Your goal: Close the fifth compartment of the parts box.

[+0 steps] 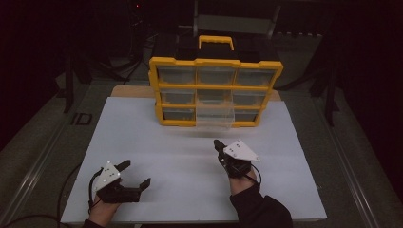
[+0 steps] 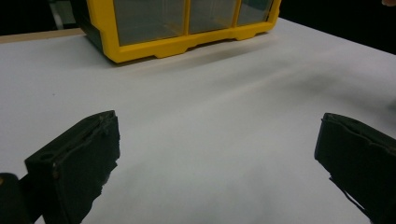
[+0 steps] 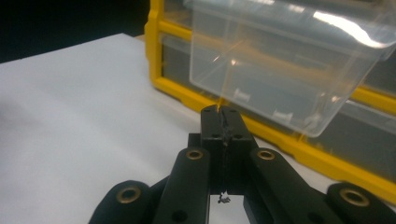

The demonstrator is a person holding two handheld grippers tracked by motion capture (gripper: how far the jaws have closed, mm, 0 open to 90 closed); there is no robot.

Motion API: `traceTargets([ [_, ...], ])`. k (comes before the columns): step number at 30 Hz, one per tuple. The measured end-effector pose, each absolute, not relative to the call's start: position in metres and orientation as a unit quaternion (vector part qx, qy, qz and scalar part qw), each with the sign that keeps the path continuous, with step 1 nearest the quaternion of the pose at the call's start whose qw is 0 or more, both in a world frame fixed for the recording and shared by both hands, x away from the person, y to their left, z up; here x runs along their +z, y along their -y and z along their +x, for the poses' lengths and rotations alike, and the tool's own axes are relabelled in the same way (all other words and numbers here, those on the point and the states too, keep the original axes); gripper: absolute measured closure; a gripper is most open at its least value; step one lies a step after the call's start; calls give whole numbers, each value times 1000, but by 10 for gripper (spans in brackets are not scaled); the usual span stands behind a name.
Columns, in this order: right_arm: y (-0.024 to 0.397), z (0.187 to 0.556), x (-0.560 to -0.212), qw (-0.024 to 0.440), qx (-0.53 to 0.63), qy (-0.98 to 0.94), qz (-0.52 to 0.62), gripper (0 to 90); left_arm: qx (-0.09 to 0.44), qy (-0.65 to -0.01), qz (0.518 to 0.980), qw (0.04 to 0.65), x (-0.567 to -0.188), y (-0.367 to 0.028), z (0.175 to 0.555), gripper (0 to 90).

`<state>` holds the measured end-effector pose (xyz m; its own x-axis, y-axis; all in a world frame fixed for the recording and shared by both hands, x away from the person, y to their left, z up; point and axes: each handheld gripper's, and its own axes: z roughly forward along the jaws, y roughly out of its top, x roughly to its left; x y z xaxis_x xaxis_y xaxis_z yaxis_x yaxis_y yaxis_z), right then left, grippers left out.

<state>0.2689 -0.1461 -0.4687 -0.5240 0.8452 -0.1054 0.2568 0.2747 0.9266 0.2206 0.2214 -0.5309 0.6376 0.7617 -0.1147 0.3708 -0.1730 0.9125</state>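
Work in hand: the clear drawer [image 1: 215,118] stands pulled partway out of the bottom row, middle column, of the yellow organiser [image 1: 216,90], and pushing it home looks like the job.
Drawer's place: it juts toward the near side over the white board [image 1: 157,156], its front face the nearest part of the cabinet.
Key relation: the right gripper [image 1: 218,144] sits just near of the drawer front, slightly below it, pointing far; in the right gripper view the drawer [image 3: 285,60] hangs above and beyond the jaw tips, apart from them.
Drawer axis: near to far, the line it would slide on.
Right gripper state: jaws pressed together with nothing between them.
Left gripper [image 1: 134,174]: jaws spread wide and empty, low at the near left, well apart from the cabinet.
Nearer hand: the right, by far.
Room: bare board on every side; the lower frame rail [image 3: 280,140] lies under the drawer.
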Motion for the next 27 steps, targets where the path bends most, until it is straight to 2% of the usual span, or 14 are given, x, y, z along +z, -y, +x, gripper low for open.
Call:
traceTargets([
  [27,145,293,-475,335,470,-720,385,897,192,-382,740,519,-531,-223,220,0],
])
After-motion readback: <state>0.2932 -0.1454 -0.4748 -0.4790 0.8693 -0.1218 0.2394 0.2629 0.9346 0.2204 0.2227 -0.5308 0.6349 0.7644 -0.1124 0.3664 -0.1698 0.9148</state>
